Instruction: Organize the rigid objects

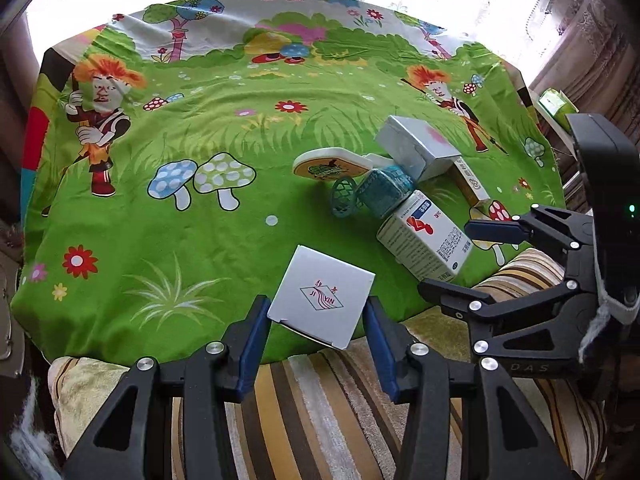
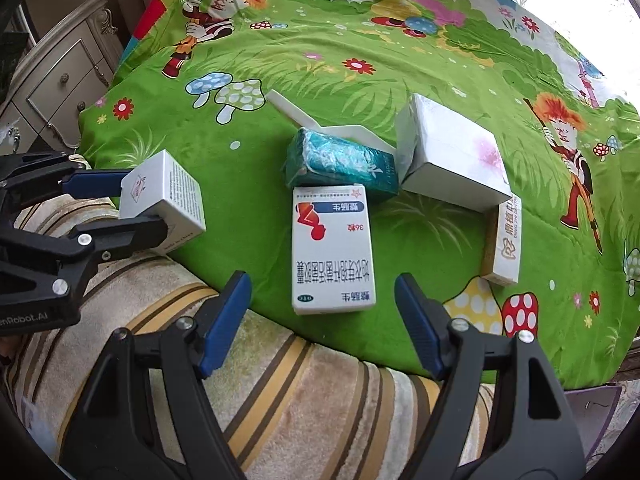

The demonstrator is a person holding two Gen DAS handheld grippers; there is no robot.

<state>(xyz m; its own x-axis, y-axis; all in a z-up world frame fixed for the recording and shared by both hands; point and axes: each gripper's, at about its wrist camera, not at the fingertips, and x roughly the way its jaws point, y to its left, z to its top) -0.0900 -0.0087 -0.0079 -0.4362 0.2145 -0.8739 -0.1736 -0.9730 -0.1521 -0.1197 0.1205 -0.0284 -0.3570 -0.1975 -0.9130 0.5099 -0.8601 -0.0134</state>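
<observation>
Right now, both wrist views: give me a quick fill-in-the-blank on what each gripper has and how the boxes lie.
1. The small white cube box is held by the ____ gripper.
2. The right gripper stands open with ____ between its fingers.
3. The medicine box with the red figure lies flat on the ____ cartoon cloth.
4. The teal packet sits just beyond that medicine box and beside the large ____ box.

Missing words: left; nothing; green; white
</observation>
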